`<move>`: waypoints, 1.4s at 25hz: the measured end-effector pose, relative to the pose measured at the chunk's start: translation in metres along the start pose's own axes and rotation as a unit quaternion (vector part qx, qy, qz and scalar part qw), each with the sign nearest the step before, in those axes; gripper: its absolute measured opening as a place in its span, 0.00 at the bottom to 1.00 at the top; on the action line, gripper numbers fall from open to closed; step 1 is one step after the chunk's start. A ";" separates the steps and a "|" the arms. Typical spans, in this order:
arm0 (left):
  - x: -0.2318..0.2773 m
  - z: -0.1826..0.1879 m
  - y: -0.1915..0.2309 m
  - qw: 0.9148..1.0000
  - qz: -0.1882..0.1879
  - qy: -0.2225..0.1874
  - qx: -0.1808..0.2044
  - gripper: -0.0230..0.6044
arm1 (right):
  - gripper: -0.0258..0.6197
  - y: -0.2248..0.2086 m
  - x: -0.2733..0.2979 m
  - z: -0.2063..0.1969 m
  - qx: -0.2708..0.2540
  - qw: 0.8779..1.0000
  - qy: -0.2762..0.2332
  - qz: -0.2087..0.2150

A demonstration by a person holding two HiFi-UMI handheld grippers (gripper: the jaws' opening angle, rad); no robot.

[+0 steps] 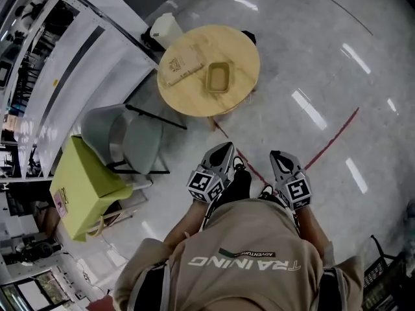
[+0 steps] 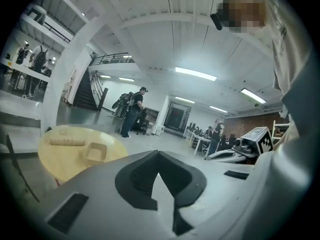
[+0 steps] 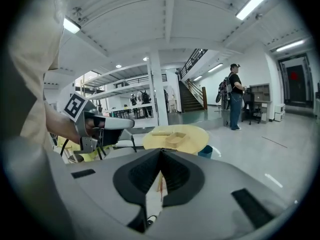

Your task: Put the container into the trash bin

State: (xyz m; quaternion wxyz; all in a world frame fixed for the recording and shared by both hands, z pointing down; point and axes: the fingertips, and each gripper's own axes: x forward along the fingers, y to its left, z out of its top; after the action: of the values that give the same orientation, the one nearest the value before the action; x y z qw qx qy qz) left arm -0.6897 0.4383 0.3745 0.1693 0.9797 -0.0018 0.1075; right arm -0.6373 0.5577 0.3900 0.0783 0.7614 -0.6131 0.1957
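A shallow tan container (image 1: 219, 78) lies on a round wooden table (image 1: 241, 57), next to a flat brown paper packet (image 1: 180, 66). The left gripper view shows the container (image 2: 95, 152) at lower left, and in the right gripper view the container (image 3: 175, 137) is straight ahead. Both grippers are held close to the person's body, well short of the table. My left gripper (image 1: 224, 149) has its jaws together and empty, as does my right gripper (image 1: 277, 155). A white bin-like object (image 1: 165, 30) stands behind the table, and a small blue tub (image 3: 205, 151) sits on the floor beside it.
Two grey chairs (image 1: 126, 138) and a yellow-green box (image 1: 84, 186) stand left of me. A red line (image 1: 331, 141) crosses the shiny floor. A person (image 3: 235, 104) stands far off beyond the table. A black wire rack (image 1: 382, 271) is at lower right.
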 end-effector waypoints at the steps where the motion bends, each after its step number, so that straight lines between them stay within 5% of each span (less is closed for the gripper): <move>1: 0.011 0.014 0.006 1.000 -0.013 -0.009 0.006 0.03 | 0.04 -0.003 0.010 0.009 -0.001 1.000 0.001 -0.004; 5: 0.042 0.048 0.053 0.999 -0.035 -0.022 0.009 0.03 | 0.04 -0.009 0.062 0.042 -0.019 1.000 -0.002 -0.019; 12: 0.061 0.059 0.116 0.997 -0.058 0.021 0.056 0.03 | 0.04 0.003 0.147 0.095 -0.028 0.999 -0.011 -0.013; 16: 0.066 0.062 0.148 0.999 -0.025 0.022 0.030 0.03 | 0.04 0.012 0.182 0.101 -0.050 0.998 0.013 0.021; 24: 0.090 0.068 0.196 0.998 0.035 0.033 0.036 0.03 | 0.04 -0.025 0.237 0.100 -0.066 0.996 0.038 0.045; 31: 0.139 0.087 0.227 0.994 0.098 0.050 0.028 0.03 | 0.04 -0.073 0.294 0.110 -0.062 0.987 0.051 0.137; 35: 0.170 0.101 0.237 0.990 0.115 0.062 0.058 0.03 | 0.04 -0.089 0.326 0.126 -0.076 0.976 0.053 0.196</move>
State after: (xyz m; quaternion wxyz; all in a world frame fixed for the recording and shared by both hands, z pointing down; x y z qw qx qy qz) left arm -0.5121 0.1867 0.3956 0.0980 0.9725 -0.0978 0.1871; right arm -0.4697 0.2392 0.4148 0.1280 0.6069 -0.7585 0.1999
